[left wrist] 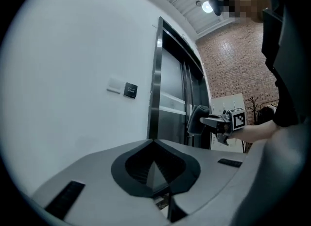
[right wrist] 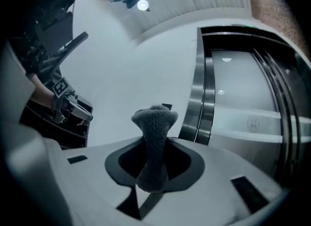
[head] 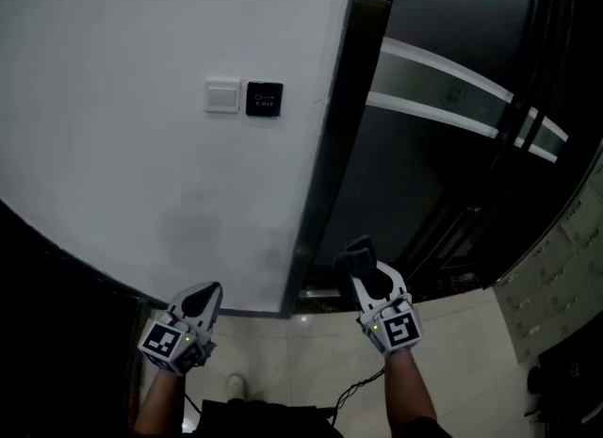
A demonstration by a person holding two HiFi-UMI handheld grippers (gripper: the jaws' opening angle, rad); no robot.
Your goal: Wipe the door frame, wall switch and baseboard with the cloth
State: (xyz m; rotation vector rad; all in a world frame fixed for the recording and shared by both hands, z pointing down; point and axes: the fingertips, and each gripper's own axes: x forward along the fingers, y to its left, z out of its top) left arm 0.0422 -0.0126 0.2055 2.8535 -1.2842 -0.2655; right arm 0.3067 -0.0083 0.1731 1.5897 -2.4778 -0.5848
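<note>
- So, the white wall (head: 141, 69) fills most of the scene, and nothing touches it yet. Wiping does not look to have begun.
- Beside it runs the dark metal door frame (head: 332, 144), tall and narrow, with a dark door (head: 443, 163) to its right. The frame is the surface nearest the cloth, so I'd start there with long strokes along its length, top to bottom, so dust falls onto parts not yet wiped.
- The baseboard (head: 247, 310) is a thin dark strip where the wall meets the pale floor (head: 301, 351). It is best left for last, and it will take a low crouch to reach.
- The right gripper (head: 369, 274) hangs low near the foot of the frame, clamped on the grey cloth (right wrist: 153, 147). The cloth is pinched at its waist and a bunched tuft sticks out past the tips.
- That tuft is small, so I judge the gripper should press it flat to the metal instead of dabbing with the tip, and keep the hard jaws off the surface.
- The left gripper (head: 200, 302) hangs low in front of the wall, jaws pressed together with nothing between them. It could stay clear of the work.
- The wall switch (head: 222, 96) is a small white plate up on the wall, touching a black plate (head: 264, 99) on its right. Light passes are wise there, so the rocker is not tripped.
</note>
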